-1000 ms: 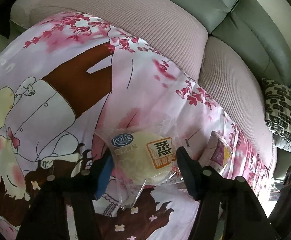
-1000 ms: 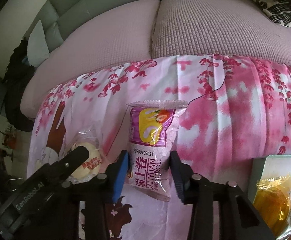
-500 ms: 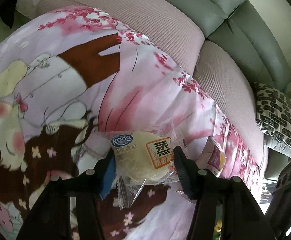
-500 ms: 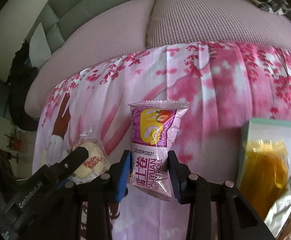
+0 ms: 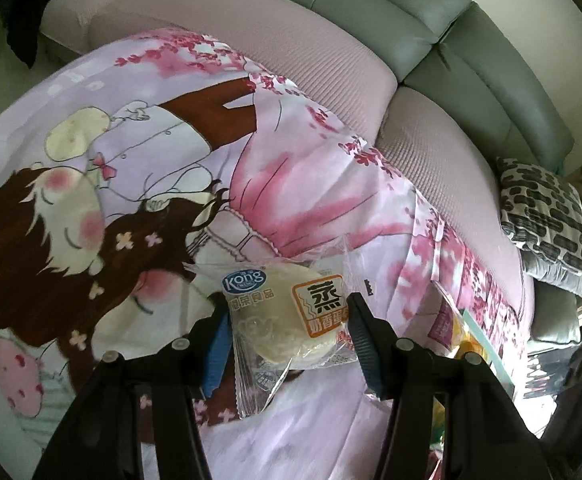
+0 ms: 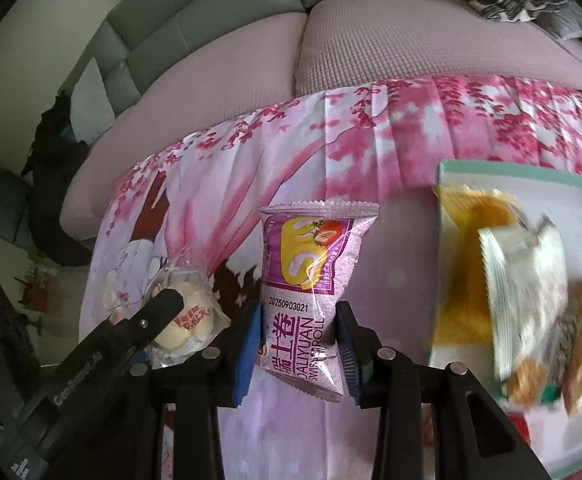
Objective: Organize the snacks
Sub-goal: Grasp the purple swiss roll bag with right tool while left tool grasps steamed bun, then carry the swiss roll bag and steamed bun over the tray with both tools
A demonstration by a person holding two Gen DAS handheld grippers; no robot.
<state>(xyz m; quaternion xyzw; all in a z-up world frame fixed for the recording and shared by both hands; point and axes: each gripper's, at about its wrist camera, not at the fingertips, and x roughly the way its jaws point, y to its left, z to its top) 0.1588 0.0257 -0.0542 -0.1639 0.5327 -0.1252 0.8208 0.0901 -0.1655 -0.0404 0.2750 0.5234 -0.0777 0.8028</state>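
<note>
My left gripper is shut on a clear-wrapped steamed cake, a pale round bun with a Kong label, held above the pink cartoon cloth. My right gripper is shut on a purple swiss roll packet, held upright above the cloth. The steamed cake and my left gripper's finger show at the left of the right wrist view. A mint-edged white box at the right holds several snack packets, among them a yellow one and a silver one.
The cloth covers a low table in front of a pink-and-grey sofa. A black-and-white patterned cushion lies at the sofa's right end. The box edge shows at the right of the left wrist view.
Both grippers have lifted their snacks off the cloth and moved right. The box with snacks has come much further into the right wrist view.
</note>
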